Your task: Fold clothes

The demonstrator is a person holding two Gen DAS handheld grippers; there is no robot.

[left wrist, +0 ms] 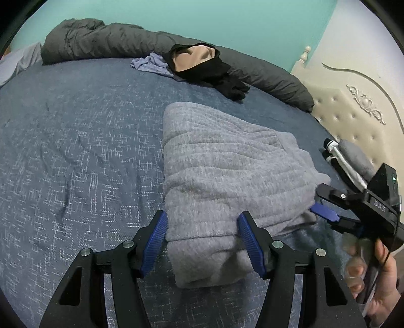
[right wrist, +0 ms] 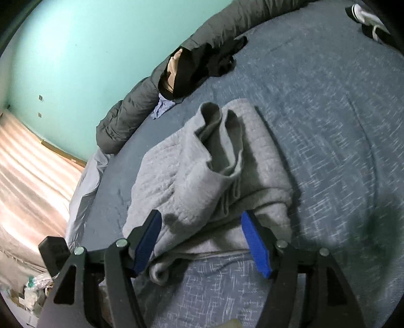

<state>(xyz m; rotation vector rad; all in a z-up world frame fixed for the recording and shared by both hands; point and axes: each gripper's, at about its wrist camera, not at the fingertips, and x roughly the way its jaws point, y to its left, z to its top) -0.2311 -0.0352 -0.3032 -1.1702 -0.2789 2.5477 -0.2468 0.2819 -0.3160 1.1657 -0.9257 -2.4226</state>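
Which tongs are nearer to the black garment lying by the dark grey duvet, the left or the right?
Neither is clearly nearer. The left tongs straddle the near edge of the folded grey garment; the right tongs straddle its other edge. The black garment lies beyond both.

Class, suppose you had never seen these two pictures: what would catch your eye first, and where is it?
A partly folded grey fleece garment in the middle of the blue bedspread, with both blue-padded grippers at its near edge. Behind it, a black garment lies against the dark grey duvet rolled along the turquoise wall.
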